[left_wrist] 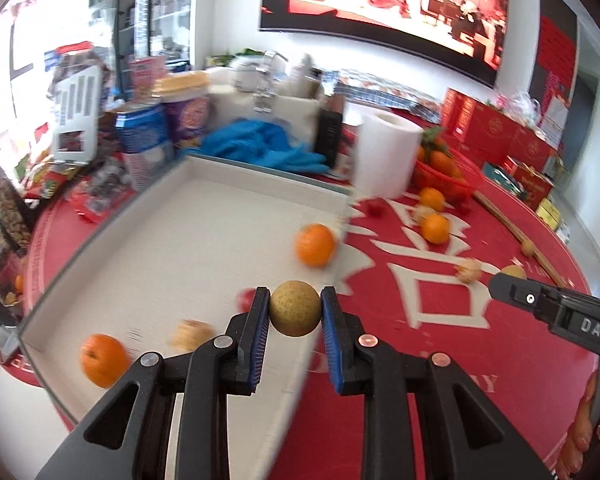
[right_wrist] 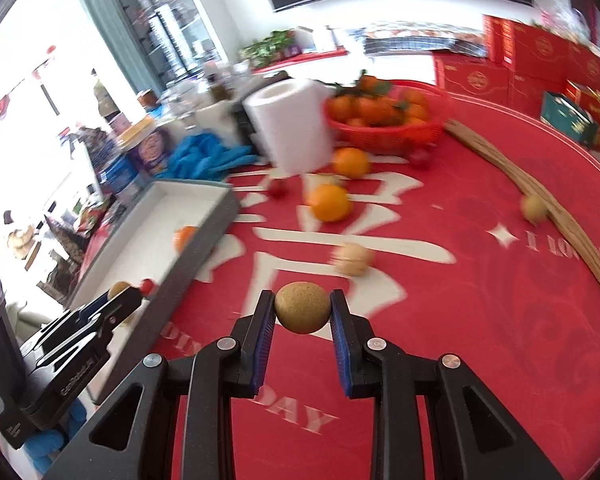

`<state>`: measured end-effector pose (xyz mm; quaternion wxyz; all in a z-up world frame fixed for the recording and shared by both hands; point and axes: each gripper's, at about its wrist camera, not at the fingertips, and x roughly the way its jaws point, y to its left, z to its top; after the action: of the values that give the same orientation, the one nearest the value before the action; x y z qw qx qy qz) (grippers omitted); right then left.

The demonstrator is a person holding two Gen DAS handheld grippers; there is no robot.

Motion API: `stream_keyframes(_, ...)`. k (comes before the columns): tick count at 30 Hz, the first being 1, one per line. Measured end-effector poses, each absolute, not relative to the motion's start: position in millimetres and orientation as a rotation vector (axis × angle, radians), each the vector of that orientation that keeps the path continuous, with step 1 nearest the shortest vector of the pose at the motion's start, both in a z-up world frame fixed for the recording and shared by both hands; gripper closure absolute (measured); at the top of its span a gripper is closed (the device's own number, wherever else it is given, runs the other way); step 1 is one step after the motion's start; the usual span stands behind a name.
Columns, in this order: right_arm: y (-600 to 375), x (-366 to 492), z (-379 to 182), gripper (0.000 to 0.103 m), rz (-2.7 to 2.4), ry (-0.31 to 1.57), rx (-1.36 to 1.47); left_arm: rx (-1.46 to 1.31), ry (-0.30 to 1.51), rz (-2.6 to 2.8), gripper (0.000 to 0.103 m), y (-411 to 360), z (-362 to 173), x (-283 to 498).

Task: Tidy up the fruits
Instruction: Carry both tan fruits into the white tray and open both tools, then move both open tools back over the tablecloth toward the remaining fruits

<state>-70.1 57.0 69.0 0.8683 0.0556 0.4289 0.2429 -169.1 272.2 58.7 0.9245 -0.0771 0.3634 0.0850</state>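
Note:
My left gripper (left_wrist: 295,307) is shut on a round tan longan (left_wrist: 295,308) and holds it over the near right edge of the white tray (left_wrist: 204,208). Two oranges (left_wrist: 315,245), a small red fruit (left_wrist: 246,299) and a pale walnut-like fruit (left_wrist: 191,334) lie in the tray. My right gripper (right_wrist: 302,307) is shut on another tan longan (right_wrist: 302,307) above the red tablecloth, to the right of the tray (right_wrist: 204,256). Loose oranges (right_wrist: 331,202), a walnut (right_wrist: 354,259) and a longan (right_wrist: 534,208) lie on the cloth.
A red basket of tangerines (right_wrist: 384,120), a white paper roll (right_wrist: 292,124), blue gloves (right_wrist: 208,156) and cans (left_wrist: 144,136) stand behind the tray. A wooden stick (right_wrist: 572,232) runs along the right. Red boxes (left_wrist: 496,128) line the back.

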Motion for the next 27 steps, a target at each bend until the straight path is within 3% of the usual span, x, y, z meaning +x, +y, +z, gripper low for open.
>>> stream_keyframes(10,170,-69,72,0.074,0.706,0.935,0.008,-0.218,0.765,0.315,0.075,336,36,-173)
stream_keyframes(18,227,-62,63,0.074,0.755,0.964,-0.071,-0.221,0.805,0.334,0.075,343,20,-172)
stream_keyframes(22,236,-56,57,0.073,0.767,0.995,-0.068,-0.22,0.79,0.313,0.059,345,22,-174)
stream_keyframes(23,236,-56,58,0.069,0.765,0.996,-0.062,-0.214,0.783,0.316,0.046,344,23,-175)
stream_keyframes(24,234,-55,59,0.043,0.763,0.992,-0.052,-0.208,0.776,0.324,0.032,342,25,-176)
stream_keyframes(25,230,-55,64,0.014,0.758,0.969,-0.029,-0.212,0.772,0.329,0.027,342,27,-177)
stream_keyframes(27,220,-57,77,0.004,0.744,0.915,-0.002,-0.229,0.765,0.336,0.024,345,29,-179)
